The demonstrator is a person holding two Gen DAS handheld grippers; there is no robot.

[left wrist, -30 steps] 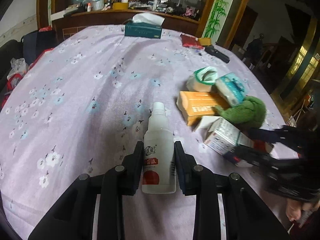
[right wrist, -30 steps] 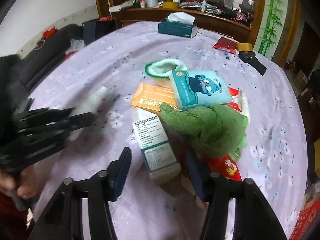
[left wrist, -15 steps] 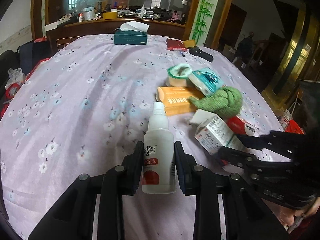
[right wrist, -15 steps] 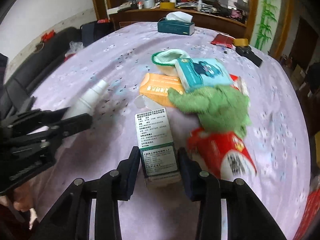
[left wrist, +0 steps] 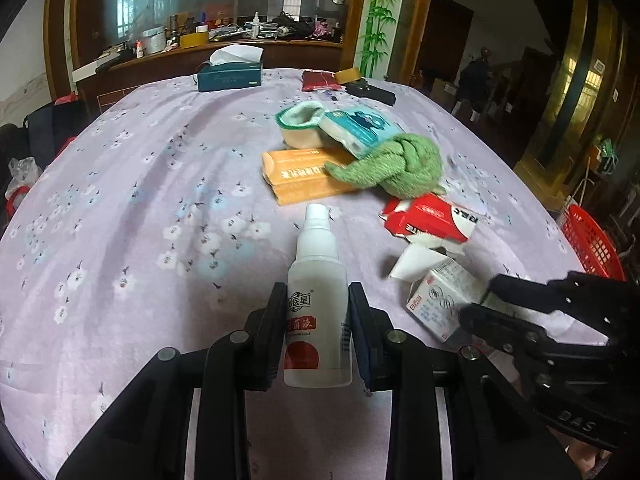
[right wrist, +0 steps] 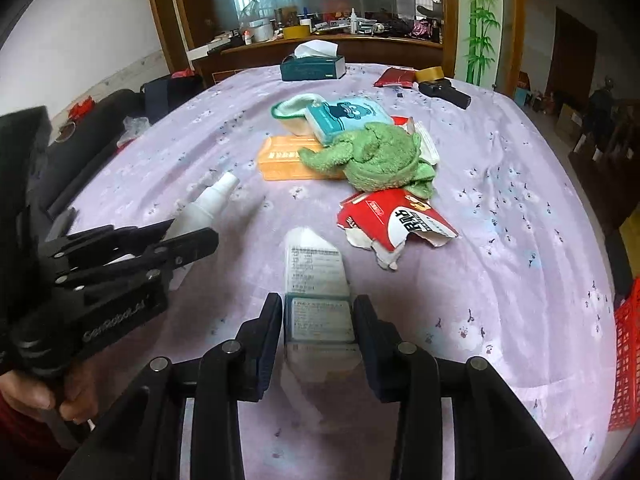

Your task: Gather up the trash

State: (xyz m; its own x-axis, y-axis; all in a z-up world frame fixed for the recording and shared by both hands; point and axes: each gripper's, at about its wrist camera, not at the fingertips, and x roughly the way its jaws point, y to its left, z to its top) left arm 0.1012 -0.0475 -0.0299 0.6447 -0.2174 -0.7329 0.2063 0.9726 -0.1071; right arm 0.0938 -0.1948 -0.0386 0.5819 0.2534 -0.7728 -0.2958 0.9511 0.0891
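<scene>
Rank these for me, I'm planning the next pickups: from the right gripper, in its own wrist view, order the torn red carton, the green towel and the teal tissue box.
1. Torn red carton, just ahead, right.
2. Green towel, mid-table.
3. Teal tissue box, far edge.

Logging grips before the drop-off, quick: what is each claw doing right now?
Left claw: closed on the white spray bottle.
Right claw: closed on the small white carton.
</scene>
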